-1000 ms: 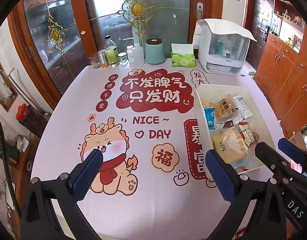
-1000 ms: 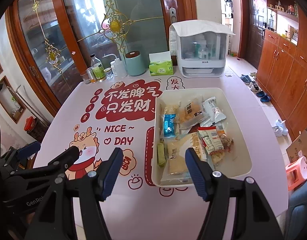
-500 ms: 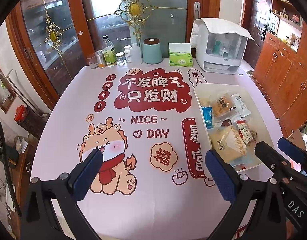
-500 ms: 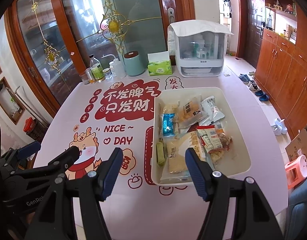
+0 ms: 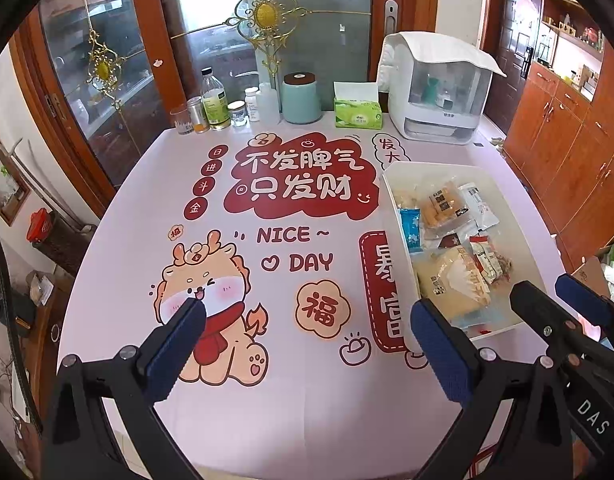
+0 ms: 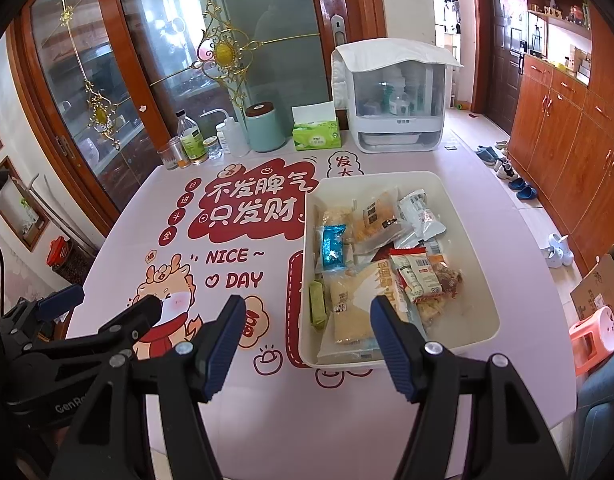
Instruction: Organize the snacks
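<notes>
A white tray (image 6: 469, 314) stands on the right side of the pink printed tablecloth (image 6: 243, 392) and holds several snack packets. Among them are a blue packet (image 6: 333, 246), a large pale yellow packet (image 6: 349, 308), a red-and-white packet (image 6: 417, 276) and a small green one (image 6: 318, 304). My right gripper (image 6: 307, 306) hovers open over the tray's near left corner, nothing between its fingers. My left gripper (image 5: 307, 312) is open over the cloth, left of the tray (image 5: 395, 216). The blue packet (image 5: 410, 230) and yellow packet (image 5: 447, 284) also show there.
Along the table's far edge stand small bottles and jars (image 6: 193, 140), a teal canister (image 6: 265, 128), a green tissue box (image 6: 317, 136) and a white covered appliance (image 6: 395, 100). Right of the table are a pink stool (image 6: 595, 336), shoes (image 6: 519, 188) and wooden cabinets (image 6: 567, 128).
</notes>
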The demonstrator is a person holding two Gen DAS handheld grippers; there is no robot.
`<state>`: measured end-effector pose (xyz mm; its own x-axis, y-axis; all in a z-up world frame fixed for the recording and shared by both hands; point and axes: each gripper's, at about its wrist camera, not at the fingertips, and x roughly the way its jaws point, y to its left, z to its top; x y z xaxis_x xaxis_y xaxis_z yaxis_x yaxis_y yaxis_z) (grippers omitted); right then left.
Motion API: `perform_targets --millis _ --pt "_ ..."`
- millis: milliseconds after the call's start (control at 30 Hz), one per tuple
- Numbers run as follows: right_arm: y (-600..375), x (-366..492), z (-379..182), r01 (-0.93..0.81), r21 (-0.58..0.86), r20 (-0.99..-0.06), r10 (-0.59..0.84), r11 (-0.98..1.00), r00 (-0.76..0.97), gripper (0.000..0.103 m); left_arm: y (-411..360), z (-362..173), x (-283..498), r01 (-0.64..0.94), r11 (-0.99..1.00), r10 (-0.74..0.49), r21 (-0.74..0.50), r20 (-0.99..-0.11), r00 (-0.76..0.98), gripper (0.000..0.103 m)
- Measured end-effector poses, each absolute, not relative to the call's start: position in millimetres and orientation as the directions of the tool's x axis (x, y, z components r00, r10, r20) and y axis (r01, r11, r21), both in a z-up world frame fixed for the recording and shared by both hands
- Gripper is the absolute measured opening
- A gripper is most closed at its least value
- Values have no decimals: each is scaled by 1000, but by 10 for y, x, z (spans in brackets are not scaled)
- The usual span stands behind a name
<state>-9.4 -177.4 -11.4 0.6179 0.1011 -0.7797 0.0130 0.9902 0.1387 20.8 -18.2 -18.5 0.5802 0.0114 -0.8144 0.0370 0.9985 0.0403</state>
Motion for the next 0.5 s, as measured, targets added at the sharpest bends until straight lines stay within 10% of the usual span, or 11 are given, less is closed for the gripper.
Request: perform_targets --millis 500 --pt "-1782 -95 -116 13 139 -780 101 990 618 65 -229 -239 138 41 998 12 43 -821 570 102"
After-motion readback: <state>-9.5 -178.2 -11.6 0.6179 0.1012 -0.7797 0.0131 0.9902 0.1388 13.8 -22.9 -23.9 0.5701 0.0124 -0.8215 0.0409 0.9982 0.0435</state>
